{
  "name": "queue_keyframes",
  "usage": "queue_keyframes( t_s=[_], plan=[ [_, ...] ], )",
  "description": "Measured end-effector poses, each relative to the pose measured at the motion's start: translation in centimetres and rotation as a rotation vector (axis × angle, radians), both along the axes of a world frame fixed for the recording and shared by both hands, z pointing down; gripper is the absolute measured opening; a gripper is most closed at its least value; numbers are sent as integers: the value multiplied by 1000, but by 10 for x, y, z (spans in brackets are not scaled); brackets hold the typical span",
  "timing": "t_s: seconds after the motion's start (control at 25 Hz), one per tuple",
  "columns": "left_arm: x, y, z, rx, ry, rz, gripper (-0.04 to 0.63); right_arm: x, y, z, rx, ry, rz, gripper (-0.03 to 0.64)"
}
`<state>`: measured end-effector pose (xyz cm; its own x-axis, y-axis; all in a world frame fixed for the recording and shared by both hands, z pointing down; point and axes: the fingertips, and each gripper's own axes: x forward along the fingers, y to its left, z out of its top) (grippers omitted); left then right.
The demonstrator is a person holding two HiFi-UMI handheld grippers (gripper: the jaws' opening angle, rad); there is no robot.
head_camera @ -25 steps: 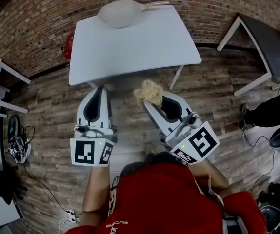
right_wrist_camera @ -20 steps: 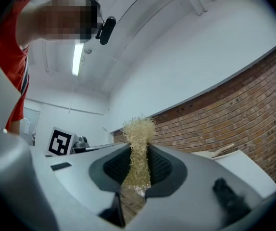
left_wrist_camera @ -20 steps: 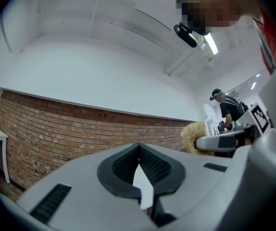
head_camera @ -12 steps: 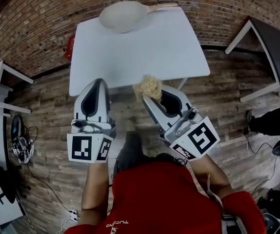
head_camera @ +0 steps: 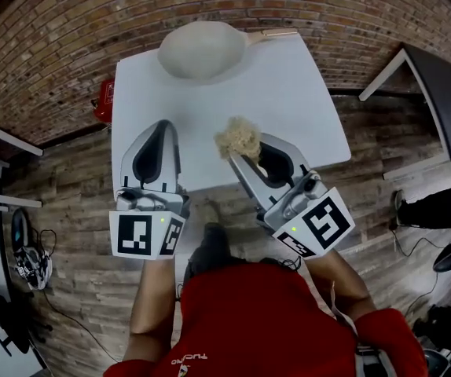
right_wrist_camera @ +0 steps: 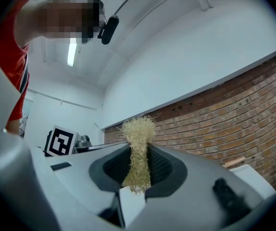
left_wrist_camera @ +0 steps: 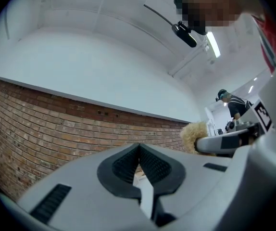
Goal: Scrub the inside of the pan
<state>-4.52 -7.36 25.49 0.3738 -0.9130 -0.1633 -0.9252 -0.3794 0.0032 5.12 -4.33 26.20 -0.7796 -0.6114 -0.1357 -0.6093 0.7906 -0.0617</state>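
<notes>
The pan sits at the far edge of the white table, well apart from both tools. The right hand-held gripper pinches a straw-coloured scrubber. The left hand-held gripper is pressed together, holding nothing.

Pale beige pan, white table, straw-yellow scrubber, red-brown brick wall, grey-brown plank floor, red shirt, black-and-white square markers on light grey left gripper and right gripper
</notes>
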Motion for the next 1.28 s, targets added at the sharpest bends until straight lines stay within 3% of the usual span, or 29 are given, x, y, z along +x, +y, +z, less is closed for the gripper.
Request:
queue_keyframes(
  t_s=[0.4, 0.68, 1.04, 1.28],
  plan=[
    [-53, -153, 7, -11, -7, 80, 14, -63, -153, 7, -48, 32, 84, 87],
    [-70, -229, 23, -52, 7, 92, 14, -76, -226, 19, -91, 77, 129, 87],
    [-69, -294, 45, -92, -8, 29, 14, -65, -306, 41, -124, 122, 137, 87],
    [-66, -331, 70, -148, -18, -48, 14, -56, -359, 70, -228, 159, 118, 87]
  ],
)
